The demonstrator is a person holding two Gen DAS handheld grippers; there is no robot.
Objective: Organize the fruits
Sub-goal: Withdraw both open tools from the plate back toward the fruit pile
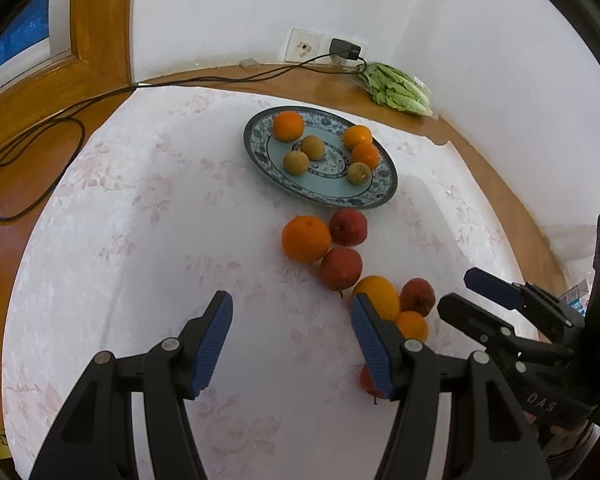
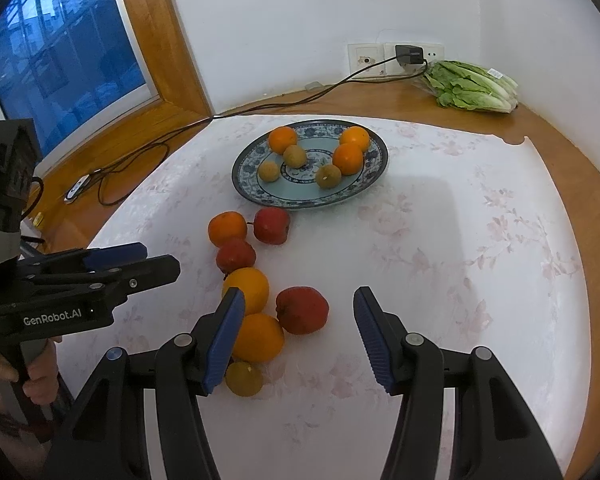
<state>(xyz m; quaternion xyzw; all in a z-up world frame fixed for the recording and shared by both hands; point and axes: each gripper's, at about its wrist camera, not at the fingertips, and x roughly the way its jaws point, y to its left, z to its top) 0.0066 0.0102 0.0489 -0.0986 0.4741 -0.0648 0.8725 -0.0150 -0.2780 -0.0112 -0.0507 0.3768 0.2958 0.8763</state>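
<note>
A blue patterned plate (image 1: 376,196) (image 2: 252,188) holds three oranges and three small brown fruits. Loose fruit lies in a row on the cloth in front of it: an orange (image 1: 305,239) (image 2: 227,228), red apples (image 1: 348,226) (image 2: 272,225), more oranges (image 2: 245,289) and a red apple (image 2: 302,310). My left gripper (image 1: 292,340) is open and empty over bare cloth, left of the row. My right gripper (image 2: 300,334) is open, with the near red apple just ahead between its fingers, not touching. A small yellow-brown fruit (image 2: 244,379) lies by its left finger.
The white flowered cloth (image 2: 460,280) covers a wooden table (image 2: 560,152). A bag of lettuce (image 2: 472,86) lies at the back right by wall sockets with a charger (image 2: 410,54). A black cable (image 1: 32,136) runs across the wood at left. A window is on the left.
</note>
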